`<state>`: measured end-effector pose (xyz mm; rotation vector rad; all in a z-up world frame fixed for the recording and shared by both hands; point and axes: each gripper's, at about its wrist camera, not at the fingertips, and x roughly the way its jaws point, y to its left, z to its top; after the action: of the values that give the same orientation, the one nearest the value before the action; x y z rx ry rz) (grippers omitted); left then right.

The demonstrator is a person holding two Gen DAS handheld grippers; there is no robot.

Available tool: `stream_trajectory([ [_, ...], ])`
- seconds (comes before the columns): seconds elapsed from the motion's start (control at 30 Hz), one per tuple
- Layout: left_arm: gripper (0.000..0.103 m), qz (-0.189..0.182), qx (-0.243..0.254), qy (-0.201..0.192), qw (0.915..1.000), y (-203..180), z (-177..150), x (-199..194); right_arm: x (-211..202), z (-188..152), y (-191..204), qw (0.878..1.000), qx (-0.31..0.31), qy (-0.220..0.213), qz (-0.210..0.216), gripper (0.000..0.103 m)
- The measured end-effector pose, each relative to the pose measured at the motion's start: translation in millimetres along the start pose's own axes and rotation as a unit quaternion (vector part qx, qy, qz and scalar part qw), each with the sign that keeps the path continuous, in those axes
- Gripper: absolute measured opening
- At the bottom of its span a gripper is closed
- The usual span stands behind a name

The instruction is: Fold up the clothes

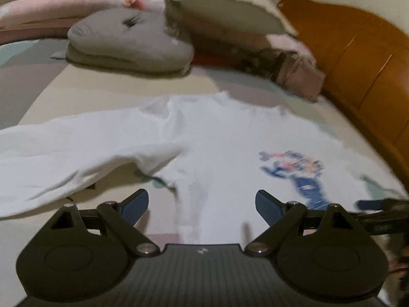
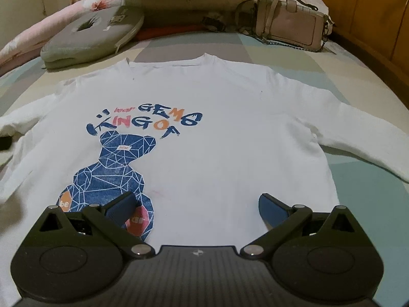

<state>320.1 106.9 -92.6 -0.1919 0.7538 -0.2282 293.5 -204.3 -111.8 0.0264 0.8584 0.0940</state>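
Observation:
A white long-sleeved shirt [image 2: 217,133] lies face up and spread flat on the bed, collar toward the pillows. It carries a blue bear print [image 2: 115,174] with blue and orange lettering. My right gripper [image 2: 196,200] is open over the shirt's lower hem, its left finger above the print, and no cloth is between the pads. My left gripper [image 1: 202,200] is open above the shirt [image 1: 217,140] near its left side, by the armpit. The left sleeve [image 1: 64,153] stretches away to the left. The left wrist view is blurred.
A grey cushion [image 2: 89,35] and stacked pillows [image 1: 225,7] lie beyond the collar. A pink handbag [image 2: 294,28] with a chain strap sits at the far right of the bed. A wooden headboard [image 1: 358,64] runs along the right. The patchwork bedsheet [image 2: 370,174] shows around the shirt.

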Motion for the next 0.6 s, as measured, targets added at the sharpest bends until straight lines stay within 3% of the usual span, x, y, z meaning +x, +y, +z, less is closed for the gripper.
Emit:
stream_trajectory([
  [0.1, 0.087, 0.029, 0.009, -0.006, 0.9995, 7, -1, 20, 0, 2, -4, 1.0, 0.012, 0.001, 0.008, 0.103],
  [0.33, 0.086, 0.045, 0.001, -0.04, 0.9982, 12, 12, 39, 0, 5, -10, 0.999, 0.031, 0.001, 0.022, 0.103],
  [0.5, 0.081, -0.035, -0.003, -0.042, 0.9985, -1, 6, 31, 0, 6, -12, 0.999, 0.034, 0.004, 0.026, 0.103],
  [0.6, 0.077, -0.063, 0.002, -0.047, 0.9969, -8, -2, 22, 0, 6, -14, 0.999, 0.039, 0.003, 0.031, 0.103],
])
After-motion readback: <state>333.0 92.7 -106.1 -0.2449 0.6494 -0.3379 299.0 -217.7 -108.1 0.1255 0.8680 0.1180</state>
